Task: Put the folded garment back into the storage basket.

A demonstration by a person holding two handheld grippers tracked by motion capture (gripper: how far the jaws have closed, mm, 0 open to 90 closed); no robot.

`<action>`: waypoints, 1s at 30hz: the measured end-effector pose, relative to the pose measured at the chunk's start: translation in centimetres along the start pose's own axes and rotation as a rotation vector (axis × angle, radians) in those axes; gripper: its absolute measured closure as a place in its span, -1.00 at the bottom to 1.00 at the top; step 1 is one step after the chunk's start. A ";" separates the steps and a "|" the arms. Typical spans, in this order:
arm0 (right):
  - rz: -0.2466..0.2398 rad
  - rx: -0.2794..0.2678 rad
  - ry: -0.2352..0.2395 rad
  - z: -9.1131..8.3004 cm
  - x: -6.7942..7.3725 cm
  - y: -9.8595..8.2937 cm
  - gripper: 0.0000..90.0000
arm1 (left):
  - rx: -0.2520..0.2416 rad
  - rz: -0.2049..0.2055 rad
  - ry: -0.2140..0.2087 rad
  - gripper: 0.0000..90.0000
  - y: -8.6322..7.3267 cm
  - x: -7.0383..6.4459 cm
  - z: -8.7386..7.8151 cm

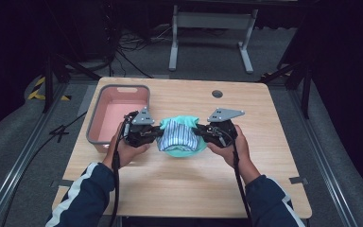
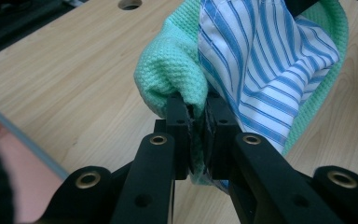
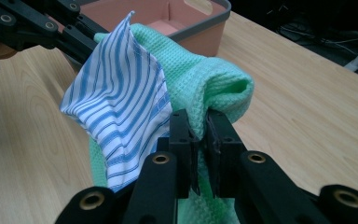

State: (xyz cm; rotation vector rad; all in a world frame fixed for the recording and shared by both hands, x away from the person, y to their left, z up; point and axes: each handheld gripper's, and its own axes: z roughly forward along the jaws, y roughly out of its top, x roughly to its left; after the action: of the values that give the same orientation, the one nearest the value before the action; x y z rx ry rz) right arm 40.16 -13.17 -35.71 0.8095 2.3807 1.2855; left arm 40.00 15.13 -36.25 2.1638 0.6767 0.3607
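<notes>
A mint-green waffle cloth (image 1: 183,147) and a blue-and-white striped cloth (image 1: 174,134) hang together between my two grippers above the middle of the wooden table (image 1: 170,184). My left gripper (image 1: 157,132) pinches their left side; in its own view the jaws are shut on green cloth (image 2: 170,65) with striped cloth (image 2: 265,60) beside it. My right gripper (image 1: 197,131) pinches the right side, jaws shut on green cloth (image 3: 205,88), with the striped cloth (image 3: 121,102) draped to the left. The left gripper (image 3: 81,39) also appears far off in the right gripper view.
A grey bin with a pink inside (image 1: 95,124) stands at the table's left, just behind my left hand; its wall (image 3: 200,32) shows beyond the cloths. A round cable hole (image 1: 217,93) sits near the far edge. Bare wood lies in front of the hands.
</notes>
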 end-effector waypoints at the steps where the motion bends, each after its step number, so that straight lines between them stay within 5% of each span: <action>1: -0.001 -0.006 0.008 0.3 0.1 0.6 0.82 | 0.001 0.005 0.010 0.83 0.0 0.2 -0.3; 30: -0.060 -0.047 0.087 4.7 2.0 5.8 0.82 | -0.029 -0.070 0.153 0.83 -1.3 3.4 -5.9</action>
State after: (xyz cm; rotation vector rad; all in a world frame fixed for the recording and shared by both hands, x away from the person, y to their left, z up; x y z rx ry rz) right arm 42.95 -6.28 -33.42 0.6768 2.4124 1.3738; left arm 39.61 21.49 -33.56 2.0945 0.8254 0.4989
